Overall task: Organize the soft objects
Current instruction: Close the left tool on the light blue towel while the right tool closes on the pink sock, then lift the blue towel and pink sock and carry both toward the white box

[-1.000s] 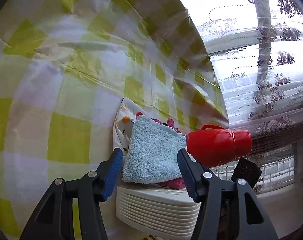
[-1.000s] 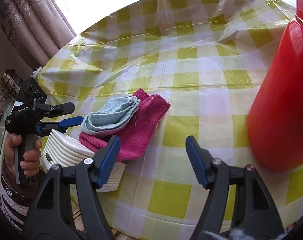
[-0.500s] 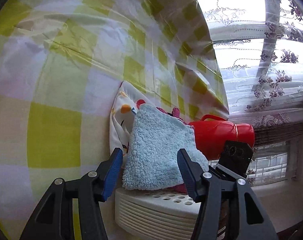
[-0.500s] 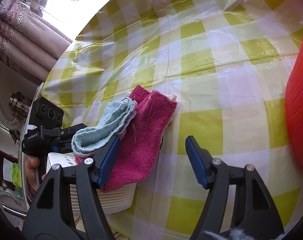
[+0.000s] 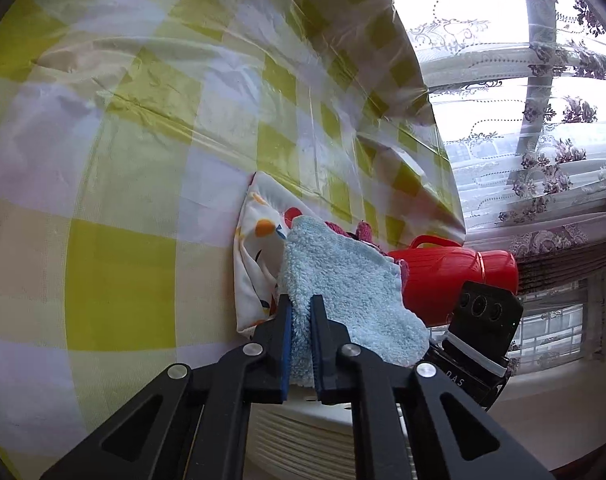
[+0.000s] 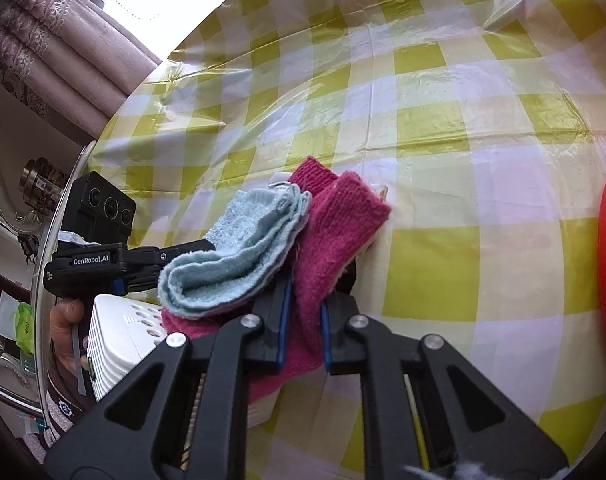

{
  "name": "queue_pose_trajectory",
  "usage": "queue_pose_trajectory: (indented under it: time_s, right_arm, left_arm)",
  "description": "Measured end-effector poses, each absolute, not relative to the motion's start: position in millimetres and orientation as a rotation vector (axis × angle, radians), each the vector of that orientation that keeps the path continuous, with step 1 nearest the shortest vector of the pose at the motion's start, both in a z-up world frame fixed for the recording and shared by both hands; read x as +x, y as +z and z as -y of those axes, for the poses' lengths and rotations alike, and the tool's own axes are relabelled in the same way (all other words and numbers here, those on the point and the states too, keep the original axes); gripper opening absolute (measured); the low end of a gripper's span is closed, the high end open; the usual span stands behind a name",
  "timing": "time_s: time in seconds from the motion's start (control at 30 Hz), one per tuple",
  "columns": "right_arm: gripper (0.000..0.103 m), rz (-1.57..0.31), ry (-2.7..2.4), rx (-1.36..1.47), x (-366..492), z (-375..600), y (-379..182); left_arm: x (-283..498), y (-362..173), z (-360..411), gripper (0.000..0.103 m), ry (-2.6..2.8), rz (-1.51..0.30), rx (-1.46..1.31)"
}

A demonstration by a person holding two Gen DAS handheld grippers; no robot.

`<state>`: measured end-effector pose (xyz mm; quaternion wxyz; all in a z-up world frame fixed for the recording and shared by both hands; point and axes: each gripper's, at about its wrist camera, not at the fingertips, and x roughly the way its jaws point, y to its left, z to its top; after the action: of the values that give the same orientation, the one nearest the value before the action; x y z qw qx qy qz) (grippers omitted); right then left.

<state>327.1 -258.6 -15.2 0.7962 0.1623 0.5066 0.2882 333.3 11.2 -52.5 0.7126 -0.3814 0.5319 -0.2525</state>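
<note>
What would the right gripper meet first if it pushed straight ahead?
The right gripper is already shut on the pink sock, so it would drive that sock forward; beyond it lies bare checked tablecloth, though depth is hard to judge.

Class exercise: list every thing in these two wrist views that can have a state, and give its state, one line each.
left gripper: shut on the light blue sock.
right gripper: shut on the pink sock.
light blue sock: gripped at its edge, lying on top of the pink sock.
pink sock: pinched, partly under the blue one.
white basket: at the table edge, socks draped over it.
red thermos: standing upright, lid on.
</note>
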Motion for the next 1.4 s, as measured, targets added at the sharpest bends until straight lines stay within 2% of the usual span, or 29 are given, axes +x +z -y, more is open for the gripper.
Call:
queue_pose_trajectory:
  time_s: [0.5,0.97,1.4]
  right_arm:
    - [0.012,-0.976,0.539,0.295,311.0,278.1,13.4]
    - [0.012,-0.887,0.396,0.135,264.9,301.5,31.9]
    - [0.012,-0.819,0.365,0.011,190.4,301.5,45.8]
  left_arm:
    - [312.7,-17.8,-49.6,0.006,-0.415,-0.978,-0.861]
    - [246.5,14.1,-59.2,0.005,-0.165,-0.887,-0.649]
    - [167.1,38.1,-30.0,0.005,0.017,-0.824,-0.413]
